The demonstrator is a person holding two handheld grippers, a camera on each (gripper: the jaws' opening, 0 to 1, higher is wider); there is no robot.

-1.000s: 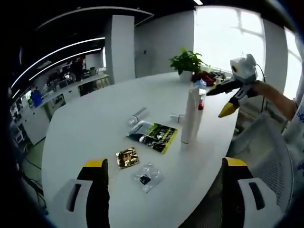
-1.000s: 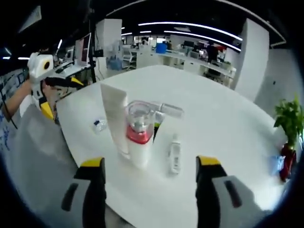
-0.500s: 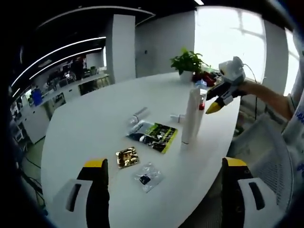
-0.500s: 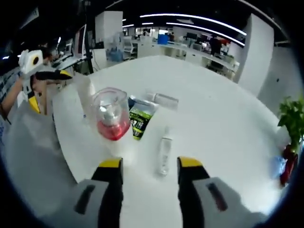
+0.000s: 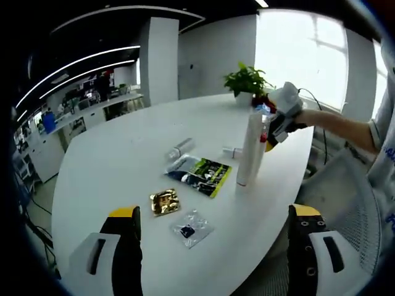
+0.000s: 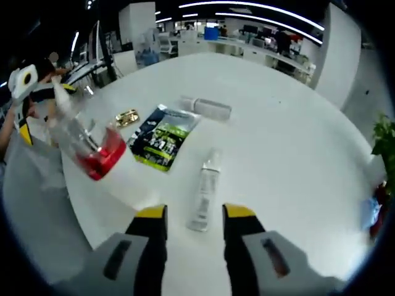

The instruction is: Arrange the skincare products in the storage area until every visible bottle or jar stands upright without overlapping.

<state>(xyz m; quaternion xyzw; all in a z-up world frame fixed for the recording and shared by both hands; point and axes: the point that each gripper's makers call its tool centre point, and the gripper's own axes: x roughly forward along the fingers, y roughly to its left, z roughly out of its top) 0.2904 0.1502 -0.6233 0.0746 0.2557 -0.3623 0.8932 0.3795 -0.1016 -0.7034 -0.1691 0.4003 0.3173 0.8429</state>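
A tall white tube (image 5: 249, 150) stands upright on the white table (image 5: 117, 166), with a red-banded clear bottle (image 5: 264, 133) just behind it. That bottle (image 6: 94, 147) looks blurred and tilted at the left of the right gripper view. A small clear bottle (image 6: 203, 190) lies on its side, its near end between the jaws of my right gripper (image 6: 194, 217), which is open but narrow. My right gripper (image 5: 278, 121) also shows beside the tube. A clear cylinder (image 6: 207, 108) lies farther back. My left gripper (image 5: 214, 243) hangs wide open at the table's near edge, holding nothing.
A green-and-black sachet (image 5: 201, 174), a gold sachet (image 5: 165, 201) and a clear packet (image 5: 191, 229) lie flat mid-table. A potted plant (image 5: 246, 80) stands at the far end. A person's sleeve (image 5: 345, 126) reaches in from the right. Office desks fill the background.
My right gripper has moved forward and down past the tube and the red-banded bottle, onto the lying small bottle, and its jaws have narrowed. My left gripper has stayed put.
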